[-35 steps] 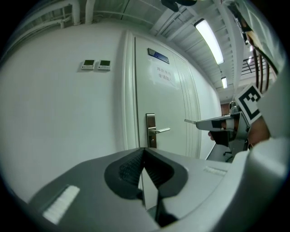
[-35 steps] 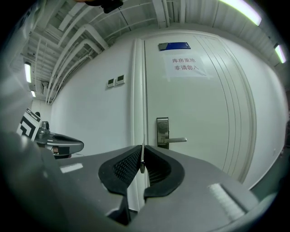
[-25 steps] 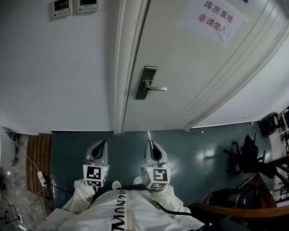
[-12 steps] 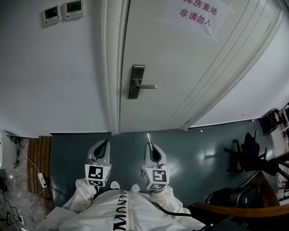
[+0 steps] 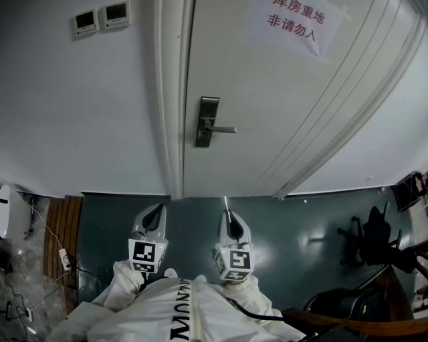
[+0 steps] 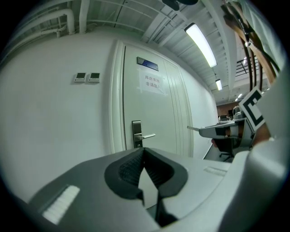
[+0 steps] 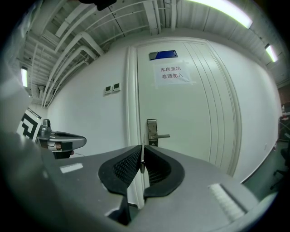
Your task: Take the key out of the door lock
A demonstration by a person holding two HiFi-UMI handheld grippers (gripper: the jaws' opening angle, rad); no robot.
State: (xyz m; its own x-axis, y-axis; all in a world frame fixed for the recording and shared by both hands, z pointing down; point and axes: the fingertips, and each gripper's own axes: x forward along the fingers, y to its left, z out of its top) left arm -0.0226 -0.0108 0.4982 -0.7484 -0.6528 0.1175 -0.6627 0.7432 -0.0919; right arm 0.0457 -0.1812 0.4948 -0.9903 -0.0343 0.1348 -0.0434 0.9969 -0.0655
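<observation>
Our right gripper (image 5: 227, 214) pinches the key (image 7: 141, 162) in its jaws, clear of the door lock (image 5: 207, 121). Our left gripper (image 6: 144, 151) has its jaws pressed together, empty.

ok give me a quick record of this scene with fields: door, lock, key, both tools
door: white panelled door, closed, with a paper sign with red print
lock: silver metal lock plate with lever handle; no key seen in it
key: thin silver metal key, well clear of the door
right tool: shut on the key
left tool: shut, empty
wall: two small white control panels
</observation>
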